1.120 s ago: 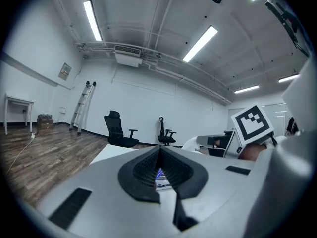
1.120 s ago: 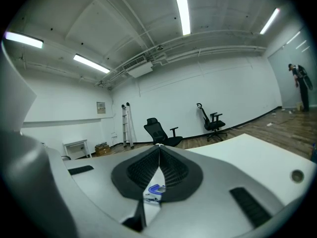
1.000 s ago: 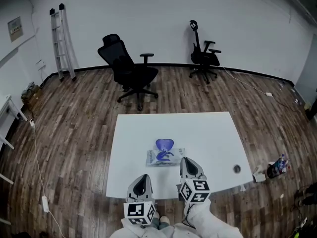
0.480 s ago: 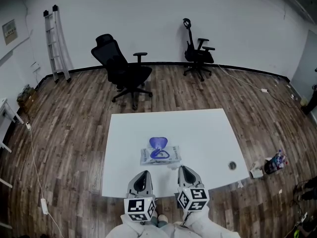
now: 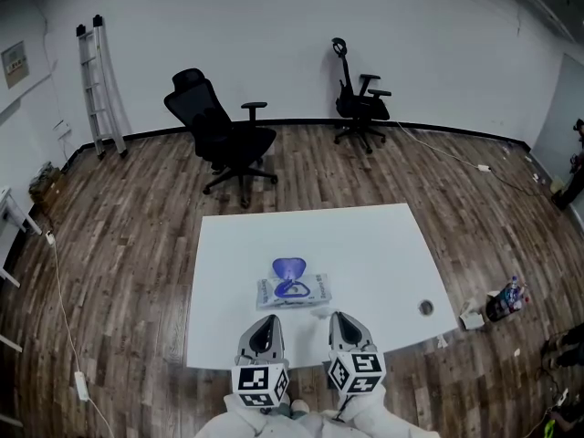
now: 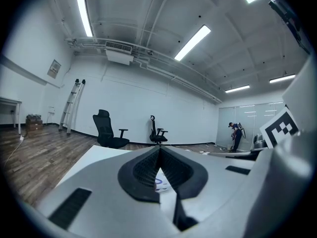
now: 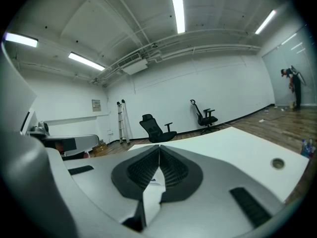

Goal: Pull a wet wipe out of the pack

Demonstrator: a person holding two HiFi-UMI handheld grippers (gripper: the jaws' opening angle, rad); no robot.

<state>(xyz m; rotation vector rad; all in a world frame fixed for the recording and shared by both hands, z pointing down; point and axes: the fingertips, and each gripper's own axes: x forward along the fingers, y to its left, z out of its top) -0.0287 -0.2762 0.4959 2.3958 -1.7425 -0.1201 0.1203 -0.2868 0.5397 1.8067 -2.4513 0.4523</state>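
Pack [image 5: 306,290] on worktop [image 5: 383,245], flap up; left gripper [image 5: 265,322], right gripper [image 5: 340,317] near (fingers closed, empty); approach or retreat, unclear.

- One white table [image 5: 383,254].
- One wet wipe pack [image 5: 294,289].
- Two grippers: left gripper [image 5: 264,327], right gripper [image 5: 345,322].
- Two black office chairs [image 5: 224,135] [image 5: 362,99].
- One ladder [image 5: 95,85].
- One small dark round spot [image 5: 425,307].

A white bench [image 5: 365,245] stands on a brown wood floor [image 5: 119,245]. A small round thing [image 5: 425,307] sits near its right edge. Two black chairs [image 5: 219,135] [image 5: 360,103] and a ladder [image 5: 96,85] stand by the wall.
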